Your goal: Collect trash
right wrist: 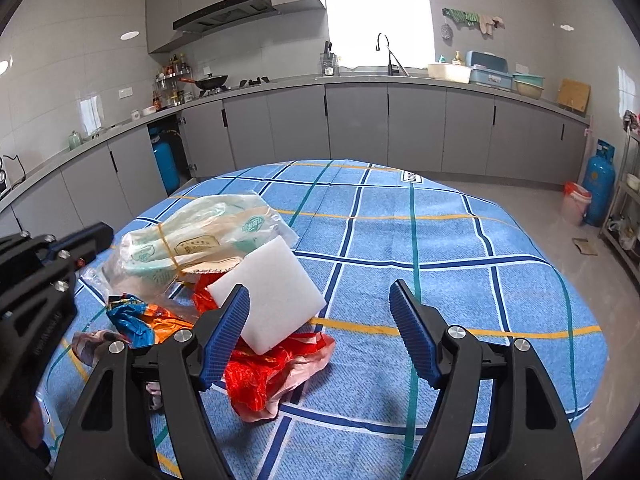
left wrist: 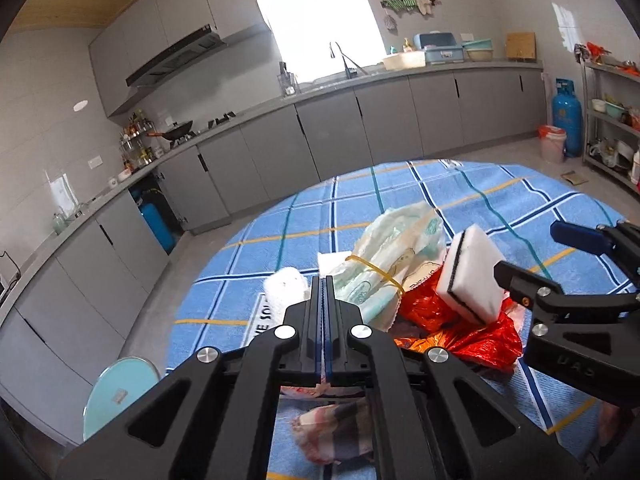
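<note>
On the round table (right wrist: 460, 240), under its blue checked cloth, the rubbish sits in one loose heap towards the near left side. There is a bundle of pale plastic wrappers (right wrist: 192, 240) cinched with a yellow rubber band (left wrist: 376, 270), a crumpled red plastic bag (right wrist: 272, 376) in front of it, a bright blue-and-orange wrapper (right wrist: 136, 320) to the left, and a white sponge block (right wrist: 268, 300) tilted on top of the red bag.

The left gripper (left wrist: 324, 300) has its jaws shut flat together, and a thin scrap of something pale and pinkish seems pinched at their base (I cannot tell what it is). The right gripper (right wrist: 320, 332) stands wide open, holding nothing; its left finger lies just beside the sponge, possibly touching it.

All of it looks featherlight. The sponge should squash and spring, so a squeeze across its flat faces seems safest. The bags are slippery and floppy; pinching a bunched fold, or the bundle at its band, looks more reliable than a loose edge.
</note>
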